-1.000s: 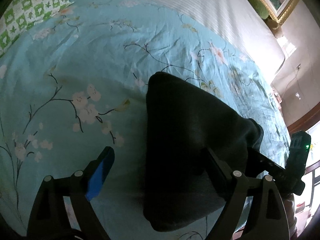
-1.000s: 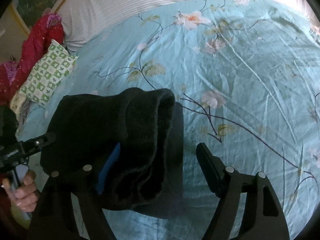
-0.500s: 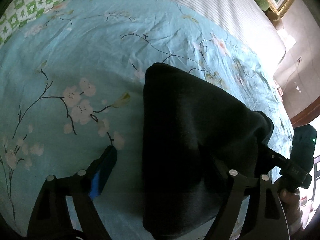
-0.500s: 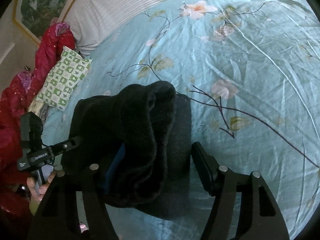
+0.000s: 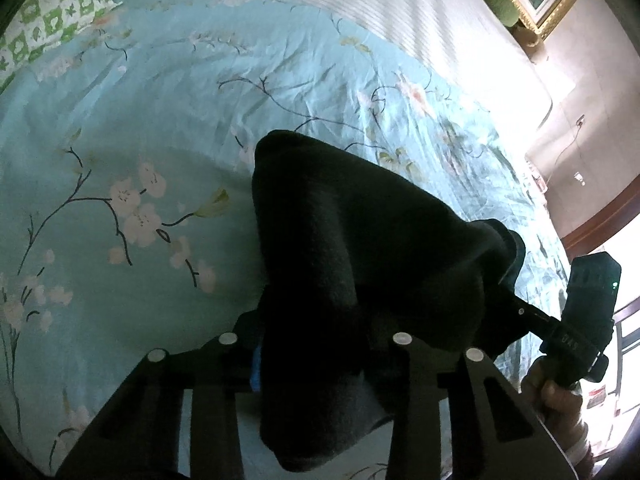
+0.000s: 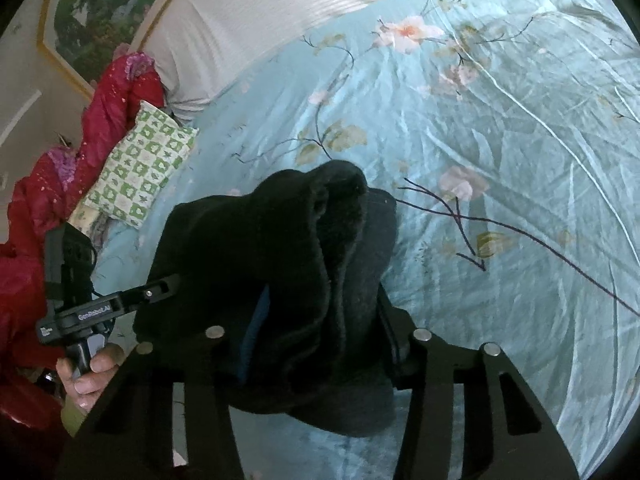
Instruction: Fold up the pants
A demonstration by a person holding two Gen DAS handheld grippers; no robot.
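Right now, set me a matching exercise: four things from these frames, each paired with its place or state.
Things:
1. dark folded fleece pants
2. green-and-white checked pillow
3. red quilted jacket
4. turquoise floral bedsheet

Places or states:
A. spread flat over the bed
B. heaped at the bed's edge
C. clamped at both ends
D. beside the red heap

Pairs: 1-C, 2-D, 3-B, 4-A

pants (image 6: pixel 288 248): matt fleecy cloth | bedsheet (image 6: pixel 500 140): smooth, slightly glossy cloth
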